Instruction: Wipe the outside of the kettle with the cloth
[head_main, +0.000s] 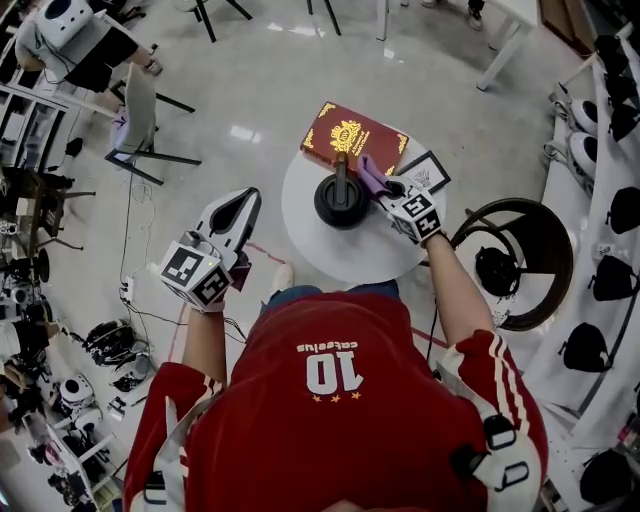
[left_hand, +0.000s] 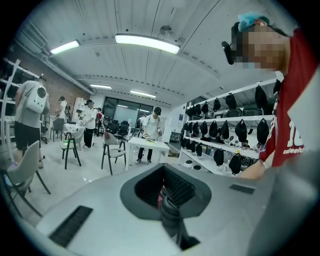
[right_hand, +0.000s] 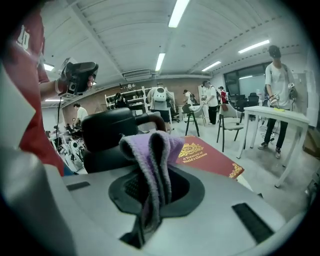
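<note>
R tongs (head_main: 386, 190) are over the round white counter (head_main: 310, 245), pinching a purple cloth (head_main: 370, 172). In the right gripper view the cloth (right_hand: 152, 150) sits clamped in the R tongs (right_hand: 150, 200), w/ a folded loop standing up past the tips and a tail hanging back towards the camera. The black kettle (head_main: 341, 198) stands upright near the counter's middle, handle on top. The cloth is at its right side, just beside the body, but can't tell if it actually touches. From the right gripper view the kettle (right_hand: 107, 132) is right behind the cloth fold. A red book (head_main: 353, 140) w/ gold print lies flat at the counter's far edge, one corner past the rim. It also shows to the right of the cloth in the right gripper view (right_hand: 207, 156). A small dark frame (head_main: 425, 172) lies next to the book, near the R tongs. L tongs (head_main: 243, 203) are held off the counter's left side, over the floor, well apart from the kettle. The left gripper view shows L tongs (left_hand: 170, 207) pressed together w/ nothing between them, aimed out at the room. The person wears a red shirt.
</note>
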